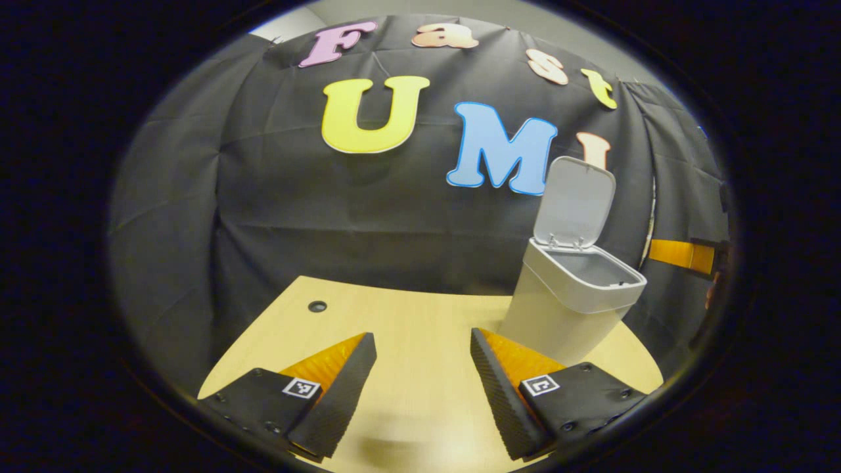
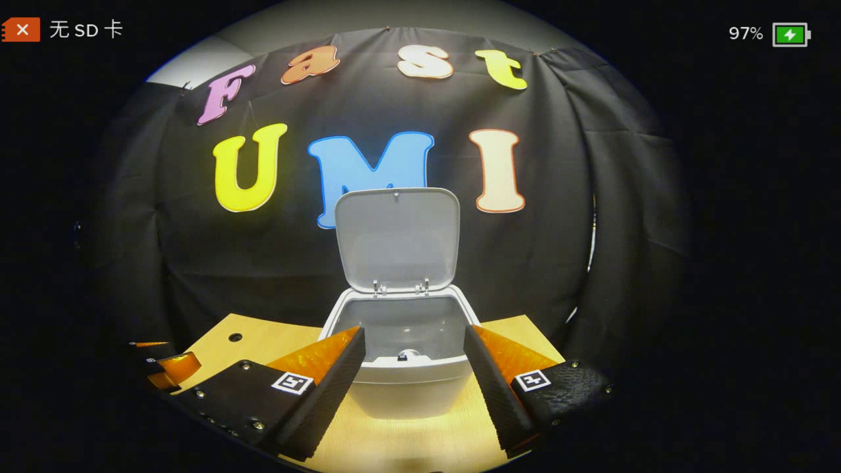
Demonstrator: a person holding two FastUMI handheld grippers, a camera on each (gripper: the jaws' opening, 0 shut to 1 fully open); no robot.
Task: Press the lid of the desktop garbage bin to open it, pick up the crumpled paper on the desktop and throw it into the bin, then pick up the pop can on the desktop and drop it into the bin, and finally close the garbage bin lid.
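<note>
Bin: the grey bin stood upright on the wooden table, toward the table's right part as the left gripper view showed it.
Lid: the lid was up, hinged at the bin's back rim and leaning a little backward; it showed in the left gripper view too.
Inside the bin: something small and shiny lay low in the bin behind its front rim; what it was could not be told.
Left gripper: the left gripper hovered over bare table to the left of the bin, fingers spread wide with nothing between them.
Right gripper: the right gripper sat directly in front of the bin's mouth, fingers spread apart and holding nothing, the bin's front rim showing between them.
Table hole: a small dark round hole lay in the table well to the left of the bin.
</note>
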